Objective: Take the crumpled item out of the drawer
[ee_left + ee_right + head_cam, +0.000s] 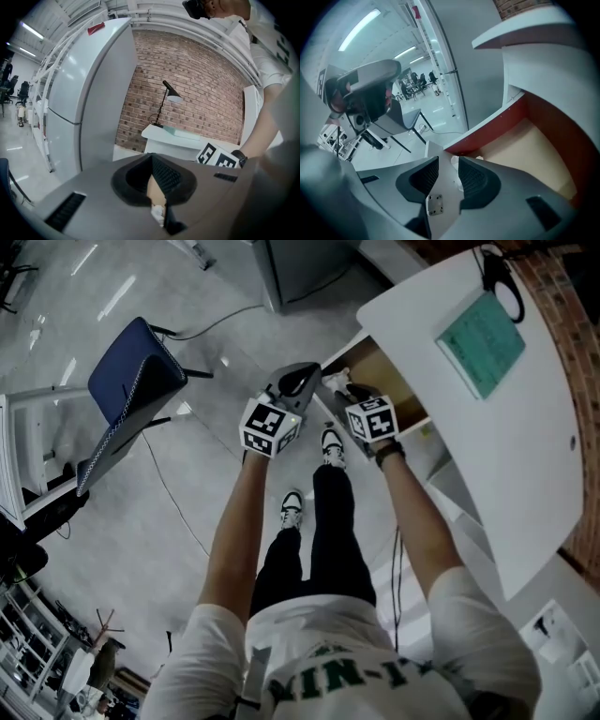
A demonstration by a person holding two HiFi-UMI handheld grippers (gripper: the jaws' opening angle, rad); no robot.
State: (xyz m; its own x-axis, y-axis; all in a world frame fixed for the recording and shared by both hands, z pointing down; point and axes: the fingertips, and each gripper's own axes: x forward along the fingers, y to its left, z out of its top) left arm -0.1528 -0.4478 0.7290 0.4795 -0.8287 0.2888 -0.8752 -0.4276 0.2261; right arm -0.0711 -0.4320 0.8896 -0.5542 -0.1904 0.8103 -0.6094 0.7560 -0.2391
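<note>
The drawer (392,373) stands pulled out under the white desk, its tan inside showing (525,140). A white crumpled item (455,164) lies in it near the front; a bit of it also shows in the left gripper view (158,213). My right gripper (448,161) (342,383) is open at the drawer's front. The grey front panel (435,197) passes between its pads, with a gap on the right side. My left gripper (153,158) (307,374) hovers beside it over the drawer front, its tips together and nothing seen held.
The white desk (487,437) carries a green pad (483,343) and a black lamp (169,95). A blue chair (131,371) stands to the left, with a cable on the floor. A tall grey cabinet (89,93) and my own feet (292,507) are close by.
</note>
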